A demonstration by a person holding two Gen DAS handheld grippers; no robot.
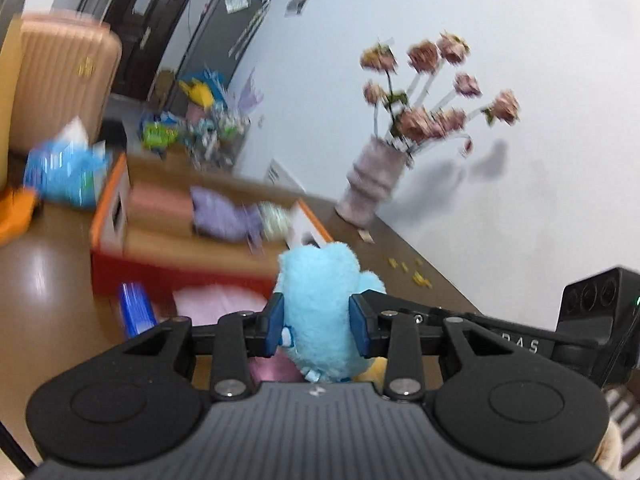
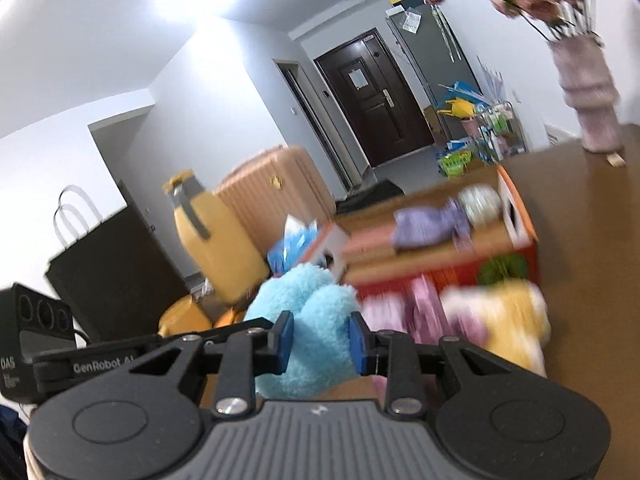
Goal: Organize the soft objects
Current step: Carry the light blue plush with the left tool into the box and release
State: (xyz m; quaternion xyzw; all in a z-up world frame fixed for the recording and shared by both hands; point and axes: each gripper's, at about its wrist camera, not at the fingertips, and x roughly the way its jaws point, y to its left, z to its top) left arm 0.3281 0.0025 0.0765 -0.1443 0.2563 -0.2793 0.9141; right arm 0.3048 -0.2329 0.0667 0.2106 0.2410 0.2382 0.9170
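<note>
A fluffy light-blue plush toy (image 1: 320, 304) is lifted above the brown table, pinched from both sides. My left gripper (image 1: 316, 322) is shut on it, its blue pads pressed into the fur. In the right wrist view the same plush toy (image 2: 308, 312) sits between the blue pads of my right gripper (image 2: 320, 340), which is also shut on it. Ahead lies an orange and red cardboard box (image 1: 116, 216) with a purple plush (image 1: 224, 216) on its top; the box (image 2: 524, 220) and the purple plush (image 2: 428, 224) show in the right view too.
A pink ribbed vase (image 1: 372, 184) of flowers stands by the wall. Pink soft items (image 2: 424, 312) and a yellow plush (image 2: 516, 320) lie before the box. A pink suitcase (image 2: 276, 188), a yellow jug (image 2: 216, 232) and a black paper bag (image 2: 116, 264) stand at the left.
</note>
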